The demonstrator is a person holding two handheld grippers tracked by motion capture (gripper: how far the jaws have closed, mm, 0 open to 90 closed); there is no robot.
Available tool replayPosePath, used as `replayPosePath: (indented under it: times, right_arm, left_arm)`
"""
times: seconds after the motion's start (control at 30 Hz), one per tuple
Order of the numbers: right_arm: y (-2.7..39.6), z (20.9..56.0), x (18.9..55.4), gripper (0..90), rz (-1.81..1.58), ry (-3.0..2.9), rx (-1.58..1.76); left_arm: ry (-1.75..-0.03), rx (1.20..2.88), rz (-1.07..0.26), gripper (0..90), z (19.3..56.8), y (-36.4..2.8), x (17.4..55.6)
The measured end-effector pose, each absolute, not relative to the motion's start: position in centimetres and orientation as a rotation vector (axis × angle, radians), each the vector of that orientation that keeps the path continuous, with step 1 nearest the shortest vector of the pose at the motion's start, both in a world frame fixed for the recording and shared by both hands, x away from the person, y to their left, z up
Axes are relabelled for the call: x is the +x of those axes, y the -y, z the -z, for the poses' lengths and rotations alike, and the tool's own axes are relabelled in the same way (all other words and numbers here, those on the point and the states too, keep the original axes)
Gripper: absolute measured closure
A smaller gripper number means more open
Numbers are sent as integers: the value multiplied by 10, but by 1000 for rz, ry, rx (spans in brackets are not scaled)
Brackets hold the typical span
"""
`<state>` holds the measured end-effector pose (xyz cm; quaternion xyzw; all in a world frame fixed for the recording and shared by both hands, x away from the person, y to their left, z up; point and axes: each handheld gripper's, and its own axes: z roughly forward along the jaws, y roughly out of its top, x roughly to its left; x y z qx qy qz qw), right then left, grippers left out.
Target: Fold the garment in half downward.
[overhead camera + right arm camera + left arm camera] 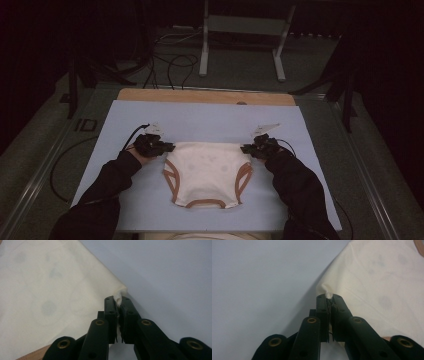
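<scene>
Here a cream baby bodysuit [207, 172] with brown trim is seen lying flat near the middle of the pale blue surface [125, 125], its snap end pointing toward the near edge. The far left corner of the garment is clamped between the jaws of the left tool [169, 147]; in the left gripper view a small tuft of cream fabric [328, 295] is pinched at the tips. The far right corner is clamped likewise by the right tool [245, 148], with a fold of cloth [118, 298] caught between its jaws. The grasping of both corners can thus be judged done. What is left appears to be the handling itself: the far edge is probably to be lifted and folded toward the near edge, and no fold has yet been made.
</scene>
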<state>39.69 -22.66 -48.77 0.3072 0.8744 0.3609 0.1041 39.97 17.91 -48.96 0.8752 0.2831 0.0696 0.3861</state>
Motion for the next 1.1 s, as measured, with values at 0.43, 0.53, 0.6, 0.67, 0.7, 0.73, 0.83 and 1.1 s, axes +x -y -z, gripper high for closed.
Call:
replayPosePath:
  times: [0.43,0.53,0.6,0.67,0.7,0.73,0.83,1.1]
  right_arm:
    - [225,480,409,847,-1057,-2527,916]
    - [223,479,411,847,-1051,-2517,915]
    - [222,477,413,847,-1045,-2514,919]
    - [222,477,415,847,-1050,-2507,924]
    - [222,476,416,847,-1053,-2507,924]
    - [221,476,417,848,-1054,-2505,927]
    - [219,475,420,847,-1047,-2506,925]
    - [217,474,432,848,-1040,-2492,946]
  left_arm:
    - [-741,2229,-207,863,484,-176,415]
    - [-741,2230,-214,864,482,-175,417]
    - [-739,2228,-223,865,481,-175,419]
    - [-745,2224,-226,865,481,-176,420]
    - [-751,2222,-225,865,482,-176,422]
    - [-749,2226,-228,865,482,-176,423]
    - [-754,2232,-235,866,482,-176,425]
    - [-777,2214,-250,865,482,-177,435]
